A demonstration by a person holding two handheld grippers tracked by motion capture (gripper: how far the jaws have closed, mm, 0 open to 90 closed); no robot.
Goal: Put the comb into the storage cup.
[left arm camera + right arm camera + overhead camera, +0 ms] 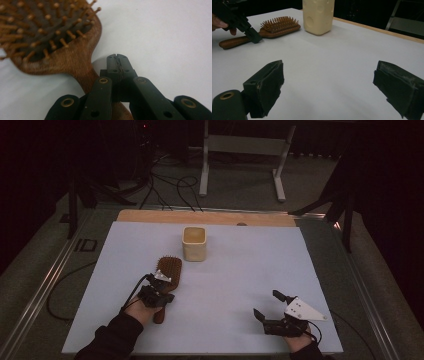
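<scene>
The left gripper (117,60) is clenched on nothing, just beside the wooden hairbrush (167,272) seen left of centre. The right gripper (266,306), lower right, is held released.

No words, labels, brand marks, numbers or signs can be read anywhere in these views. The wooden hairbrush (167,272) carries no lettering on its back or handle, the cream-coloured cup (194,243) is plain apart from moulded dimples, and the white surface (240,270) is unmarked.
</scene>
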